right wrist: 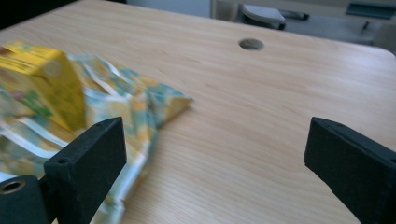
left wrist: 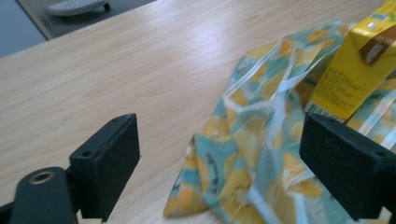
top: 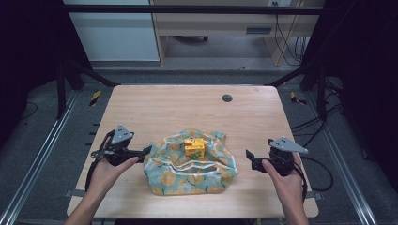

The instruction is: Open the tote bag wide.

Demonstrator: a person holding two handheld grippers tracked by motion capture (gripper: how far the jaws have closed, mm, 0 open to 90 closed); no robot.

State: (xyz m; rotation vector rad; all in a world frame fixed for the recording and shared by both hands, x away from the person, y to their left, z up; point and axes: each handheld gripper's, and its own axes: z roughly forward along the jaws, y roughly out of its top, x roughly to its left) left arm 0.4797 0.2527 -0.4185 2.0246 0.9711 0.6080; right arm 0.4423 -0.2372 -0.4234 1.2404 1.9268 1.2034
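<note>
Smooth wood table (top: 155, 103); glossy patterned bag (top: 206, 180)

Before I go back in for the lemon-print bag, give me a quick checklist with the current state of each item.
1. Left claw open, nothing between its jaws: ok.
2. Right claw open, nothing between its jaws: ok.
3. Both claws apart from the lemon-print bag, one at each side: ok.
4. Yellow carton sits upright in the middle of the bag: ok.
5. Bag lies crumpled and slack around the carton, white handles draped over the front: not ok for a clean grasp.
6. Whether the bag mouth is open enough to lift by both edges: cannot tell.
</note>
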